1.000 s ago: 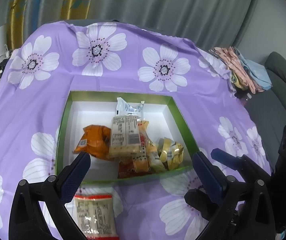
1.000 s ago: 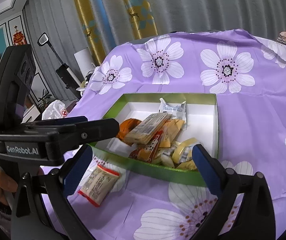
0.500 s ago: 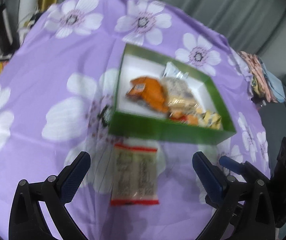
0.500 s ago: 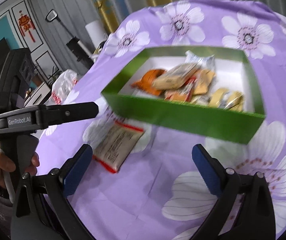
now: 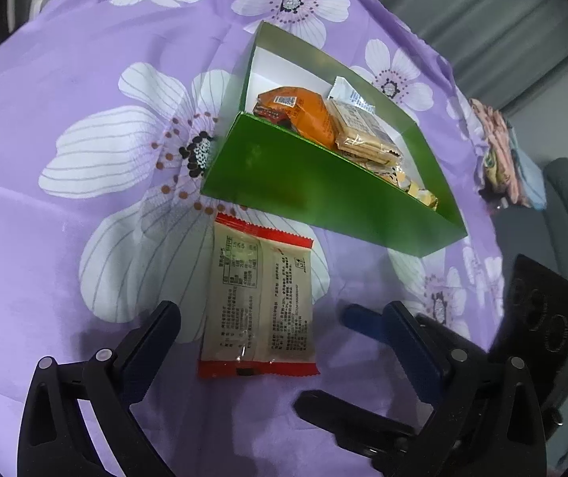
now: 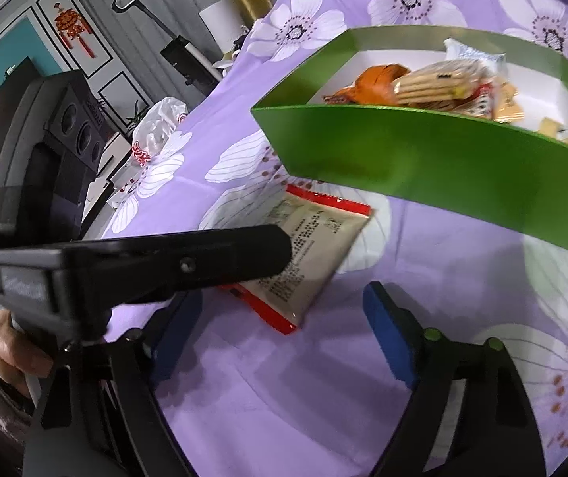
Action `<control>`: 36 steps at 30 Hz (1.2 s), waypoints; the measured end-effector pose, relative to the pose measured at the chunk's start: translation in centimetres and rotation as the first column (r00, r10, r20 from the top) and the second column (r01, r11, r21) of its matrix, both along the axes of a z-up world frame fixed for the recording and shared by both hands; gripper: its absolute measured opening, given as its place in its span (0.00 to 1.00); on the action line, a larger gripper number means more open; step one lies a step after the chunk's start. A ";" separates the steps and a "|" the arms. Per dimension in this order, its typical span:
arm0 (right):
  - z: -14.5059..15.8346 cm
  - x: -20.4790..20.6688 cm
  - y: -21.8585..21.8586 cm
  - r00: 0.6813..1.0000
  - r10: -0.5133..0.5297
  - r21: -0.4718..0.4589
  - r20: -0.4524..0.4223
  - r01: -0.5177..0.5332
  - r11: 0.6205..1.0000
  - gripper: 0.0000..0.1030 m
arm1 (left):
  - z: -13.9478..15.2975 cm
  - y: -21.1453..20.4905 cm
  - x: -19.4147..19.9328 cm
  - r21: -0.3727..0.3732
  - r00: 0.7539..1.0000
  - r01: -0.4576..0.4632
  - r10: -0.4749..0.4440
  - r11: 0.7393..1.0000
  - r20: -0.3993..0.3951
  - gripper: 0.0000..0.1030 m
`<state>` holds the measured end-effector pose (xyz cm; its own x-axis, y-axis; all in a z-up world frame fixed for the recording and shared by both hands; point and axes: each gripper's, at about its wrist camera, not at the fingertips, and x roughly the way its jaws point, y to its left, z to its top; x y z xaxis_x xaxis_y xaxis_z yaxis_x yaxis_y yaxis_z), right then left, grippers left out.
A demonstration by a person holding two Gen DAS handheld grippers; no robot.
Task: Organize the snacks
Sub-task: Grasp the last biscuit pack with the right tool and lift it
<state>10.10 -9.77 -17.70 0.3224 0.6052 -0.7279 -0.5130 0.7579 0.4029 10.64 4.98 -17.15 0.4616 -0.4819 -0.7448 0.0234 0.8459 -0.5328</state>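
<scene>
A beige snack packet with red ends [image 5: 258, 302] lies flat on the purple flowered cloth, just in front of a green box [image 5: 323, 194]. The box holds an orange packet [image 5: 300, 113], a biscuit pack [image 5: 363, 131] and several other snacks. My left gripper [image 5: 280, 342] is open and low, its jaws on either side of the packet's near end. My right gripper [image 6: 280, 334] is open close beside it, with the packet [image 6: 315, 254] just ahead. The left gripper's body [image 6: 137, 266] crosses the right wrist view.
The cloth-covered table [image 5: 85, 79] drops away at the left and right edges. Folded clothes [image 5: 502, 151] lie on a grey sofa to the right. A white plastic bag [image 6: 157, 127] and furniture stand beyond the table's left side.
Both grippers have dropped and moved in toward the loose packet, which now lies between the left jaws. The box and its snacks have not moved.
</scene>
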 end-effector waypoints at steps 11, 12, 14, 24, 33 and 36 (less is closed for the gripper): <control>-0.7 1.0 0.8 1.000 0.023 -0.010 -0.003 -0.023 1.000 0.62 | -1.2 1.0 0.6 -0.059 1.000 0.013 -0.014 0.998 -0.012 0.53; -0.8 1.0 0.8 1.000 0.025 -0.014 0.001 -0.025 1.000 0.60 | -1.4 1.1 0.7 -0.066 1.000 0.016 -0.018 0.998 -0.017 0.52; -0.9 0.9 0.9 0.999 0.030 -0.027 0.011 -0.030 0.999 0.57 | -1.7 1.1 0.8 -0.085 0.999 0.034 -0.036 0.996 -0.020 0.38; -1.3 0.7 -0.2 0.999 0.039 0.012 0.003 -0.039 0.999 0.26 | -1.8 0.5 0.5 -0.100 0.999 0.045 -0.047 0.994 -0.017 0.26; -1.3 0.6 -0.3 0.997 0.032 0.063 -0.064 -0.028 0.998 0.53 | -2.6 2.7 0.7 -0.161 0.997 -0.039 0.029 0.986 -0.065 0.24; -0.8 0.3 1.1 0.998 0.052 -0.020 -0.020 -0.052 0.998 0.58 | -2.0 2.8 0.5 -0.112 0.997 -0.051 0.044 0.992 -0.064 0.29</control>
<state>10.44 -8.68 -18.45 0.2769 0.6054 -0.7462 -0.5442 0.7388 0.3975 11.11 7.82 -19.14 0.4408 -0.5439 -0.7140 -0.0507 0.7791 -0.6248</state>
